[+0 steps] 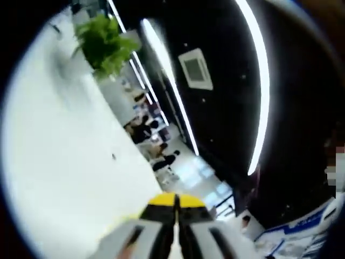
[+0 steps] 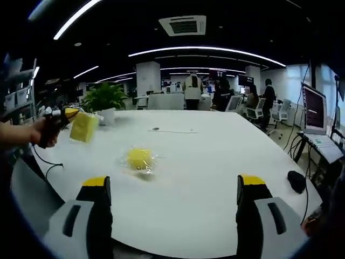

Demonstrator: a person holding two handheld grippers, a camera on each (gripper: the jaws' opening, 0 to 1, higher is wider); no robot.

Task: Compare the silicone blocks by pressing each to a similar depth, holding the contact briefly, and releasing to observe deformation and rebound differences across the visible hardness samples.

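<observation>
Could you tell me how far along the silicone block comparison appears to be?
Early, apparently. The left gripper holds a bagged yellow block lifted off the table. The yellow round sample lies on it, untouched; the right gripper is open, short of it. Pressing isn't shown.

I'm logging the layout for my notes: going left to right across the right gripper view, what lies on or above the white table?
Left tongs holding a bagged yellow block → potted plant → yellow block in a bag on the white table → black object.
</observation>
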